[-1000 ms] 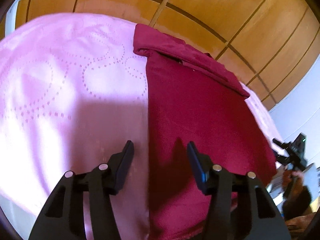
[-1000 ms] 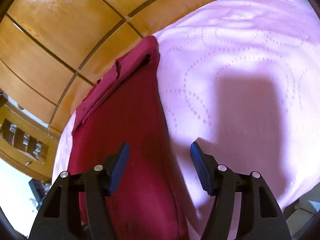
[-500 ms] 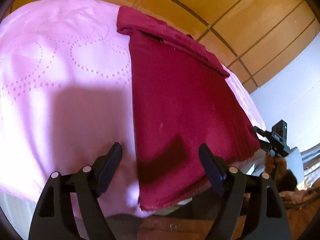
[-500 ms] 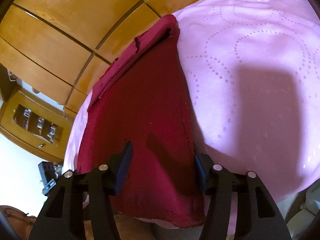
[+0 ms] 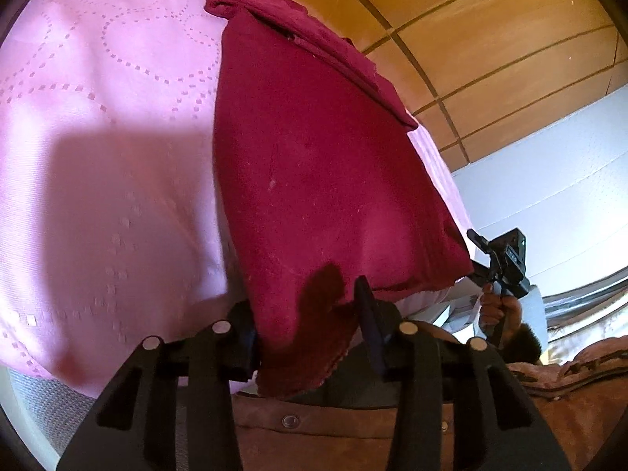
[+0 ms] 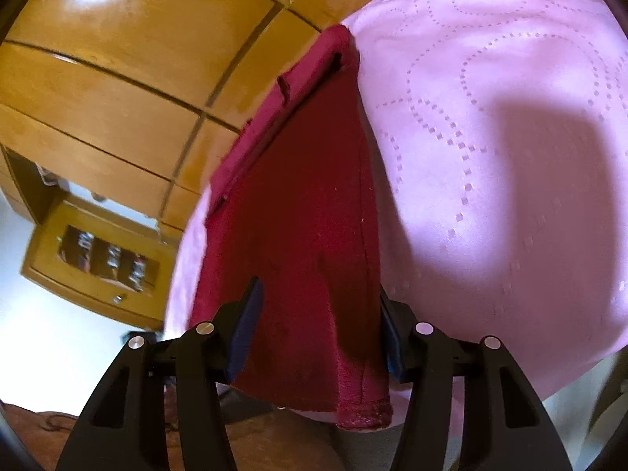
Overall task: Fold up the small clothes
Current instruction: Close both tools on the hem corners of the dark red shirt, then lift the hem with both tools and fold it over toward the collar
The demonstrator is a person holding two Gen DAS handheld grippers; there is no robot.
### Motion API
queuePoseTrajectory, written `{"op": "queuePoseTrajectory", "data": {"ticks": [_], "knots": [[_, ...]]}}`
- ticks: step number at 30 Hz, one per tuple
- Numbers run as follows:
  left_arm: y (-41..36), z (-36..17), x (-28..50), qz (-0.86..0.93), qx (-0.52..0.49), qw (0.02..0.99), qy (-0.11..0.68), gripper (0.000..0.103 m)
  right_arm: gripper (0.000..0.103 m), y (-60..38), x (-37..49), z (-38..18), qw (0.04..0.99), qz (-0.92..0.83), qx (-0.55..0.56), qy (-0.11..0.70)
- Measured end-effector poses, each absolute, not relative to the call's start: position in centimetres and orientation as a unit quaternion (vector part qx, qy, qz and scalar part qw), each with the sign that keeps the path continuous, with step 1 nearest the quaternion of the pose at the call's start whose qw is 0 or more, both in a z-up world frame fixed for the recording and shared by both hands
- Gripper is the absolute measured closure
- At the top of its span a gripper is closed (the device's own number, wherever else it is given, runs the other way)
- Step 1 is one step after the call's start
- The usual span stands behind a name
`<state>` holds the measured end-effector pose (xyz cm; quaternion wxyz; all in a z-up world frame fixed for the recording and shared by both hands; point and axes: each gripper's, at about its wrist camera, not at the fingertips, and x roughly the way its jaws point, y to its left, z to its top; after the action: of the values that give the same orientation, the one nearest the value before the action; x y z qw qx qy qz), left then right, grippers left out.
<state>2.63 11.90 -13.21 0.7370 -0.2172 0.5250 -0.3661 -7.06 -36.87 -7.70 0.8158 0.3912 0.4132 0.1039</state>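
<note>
A dark red garment [image 5: 314,165] lies lengthwise on a pink bedspread [image 5: 110,149], already narrowed to a long strip, with its near hem hanging just over the bedspread's near edge. Its far end, where a folded band of the same cloth lies across it, reaches the bedspread's far edge beside a wooden panelled wall [image 5: 490,39].

The left gripper [image 5: 306,327] straddles the hem's left corner. Its jaws stand apart with the cloth lying between them, and the left finger is mostly hidden behind the fabric; the grip does not look closed. The right gripper [image 6: 318,329] straddles the hem's right corner in the same way, jaws spread with the fabric between the fingers, not pinched. In the left view the right gripper also shows just beyond the hem's right corner.

The step in hand appears to be taking hold of the two near corners for a lengthwise fold. The next move probably calls for both jaws to close on the hem, catching every layer, then lifting evenly and carrying the hem toward the far end so the edges line up.
</note>
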Motion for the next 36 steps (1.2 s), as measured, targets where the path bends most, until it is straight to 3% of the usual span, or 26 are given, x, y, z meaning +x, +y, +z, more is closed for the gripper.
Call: {"op": "queuePoseTrajectory", "data": {"ticks": [5, 7, 9, 10, 11, 14, 24, 36], "knots": [[11.6, -13.1, 3.0, -0.374, -0.23, 0.734, 0.518, 0.062, 0.049, -36.5, -7.3, -7.7, 0.814, 0.112, 0.36, 0.442], [10.9, -13.2, 3.2, -0.374, -0.22, 0.733, 0.523, 0.062, 0.058, -36.6, -7.5, -8.0, 0.814, 0.101, 0.353, 0.45], [10.4, -13.1, 3.2, -0.369, -0.204, 0.737, 0.528, 0.088, 0.077, -36.9, -7.6, -8.2, 0.814, 0.086, 0.351, 0.454], [10.3, -13.1, 3.2, -0.365, -0.196, 0.739, 0.531, 0.096, 0.082, -37.2, -7.8, -8.2, 0.815, 0.083, 0.353, 0.452], [10.4, -13.1, 3.3, -0.363, -0.194, 0.74, 0.532, 0.096, 0.089, -37.4, -8.0, -8.1, 0.815, 0.083, 0.359, 0.446], [10.8, -11.8, 3.2, -0.368, -0.196, 0.751, 0.512, 0.097, 0.093, -38.1, -8.3, -7.5, 0.817, 0.098, 0.378, 0.424], [12.7, -5.1, 2.4, -0.409, -0.246, 0.774, 0.417, 0.098, 0.096, -36.8, -8.4, -3.5, 0.828, 0.188, 0.388, 0.357], [18.9, 1.7, -1.6, -0.467, -0.327, 0.764, 0.301, 0.097, 0.096, -37.2, -12.7, 3.0, 0.815, 0.372, 0.411, 0.171]]}}
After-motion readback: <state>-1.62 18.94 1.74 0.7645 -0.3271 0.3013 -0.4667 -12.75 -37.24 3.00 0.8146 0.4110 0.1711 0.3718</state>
